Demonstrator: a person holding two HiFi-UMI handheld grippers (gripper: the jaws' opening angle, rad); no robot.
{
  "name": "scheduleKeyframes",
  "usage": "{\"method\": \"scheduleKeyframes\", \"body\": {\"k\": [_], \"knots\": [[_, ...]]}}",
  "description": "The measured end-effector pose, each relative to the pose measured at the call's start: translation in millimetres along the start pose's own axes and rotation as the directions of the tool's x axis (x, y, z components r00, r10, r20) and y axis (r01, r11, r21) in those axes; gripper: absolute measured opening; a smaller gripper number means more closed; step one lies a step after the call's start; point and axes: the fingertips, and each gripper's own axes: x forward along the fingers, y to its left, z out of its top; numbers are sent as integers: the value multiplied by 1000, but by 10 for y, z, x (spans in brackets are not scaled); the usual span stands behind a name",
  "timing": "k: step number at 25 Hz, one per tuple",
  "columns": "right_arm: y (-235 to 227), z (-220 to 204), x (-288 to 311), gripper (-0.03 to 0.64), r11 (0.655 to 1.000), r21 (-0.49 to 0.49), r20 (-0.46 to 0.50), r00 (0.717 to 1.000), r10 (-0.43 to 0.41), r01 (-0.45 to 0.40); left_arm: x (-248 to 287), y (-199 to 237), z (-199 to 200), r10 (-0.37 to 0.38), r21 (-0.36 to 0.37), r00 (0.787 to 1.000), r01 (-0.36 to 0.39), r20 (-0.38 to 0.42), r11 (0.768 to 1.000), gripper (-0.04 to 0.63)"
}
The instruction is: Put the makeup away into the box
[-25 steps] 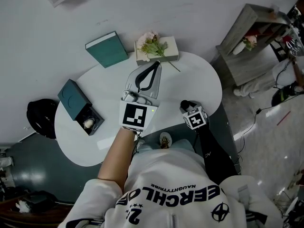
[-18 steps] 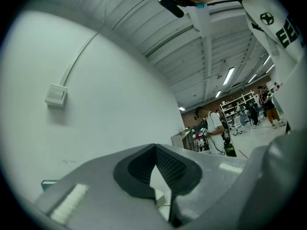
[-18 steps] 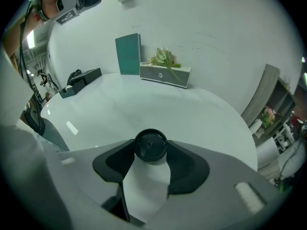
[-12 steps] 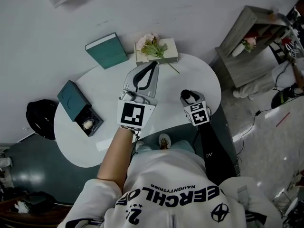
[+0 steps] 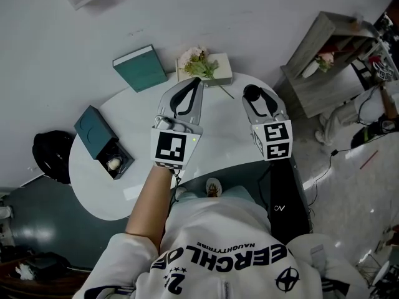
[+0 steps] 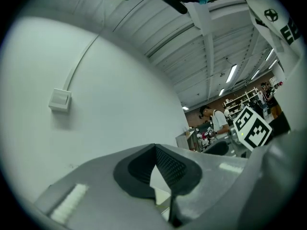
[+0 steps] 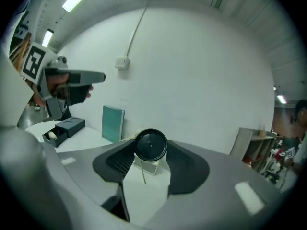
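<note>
Mid-carry, I'd say: the right gripper [image 5: 254, 96] has its fingers grasping the black jar [image 7: 150, 145] above the surface [image 5: 224, 126], the left gripper [image 5: 192, 83] is clenched empty, and the open box [image 5: 100, 136] (far left) calls for a sweep across.

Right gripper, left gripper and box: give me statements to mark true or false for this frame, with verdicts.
1. The right gripper grips a round black item. True.
2. The left gripper holds a flower. False: its jaws are together with nothing between them.
3. The box on the table is open. True: a pale thing lies inside.
4. The black item lies in the box. False: it is between the right gripper's jaws, well away from the box.
5. Both grippers are over the box. False: both are to its right in the head view.
</note>
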Motion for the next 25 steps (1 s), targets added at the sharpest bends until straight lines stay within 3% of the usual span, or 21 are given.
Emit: {"method": "scheduleKeyframes", "body": {"k": [5,8,16,25], "knots": [[-200,636,-267,241,996,-25,145,986,-86,90,-5,29,86,27,33,999,-27,21,999,0],[-301,806,-334,241,991,-33,189,975,-120,128,-6,68,112,39,36,999,-40,27,999,0],[-56,862,-229,241,997,-34,195,979,-61,69,-161,215,162,67,41,997,-68,31,997,0],[811,1152,139,241,993,-88,216,972,94,-77,-842,878,93,209,49,978,-209,2,977,0]]}}
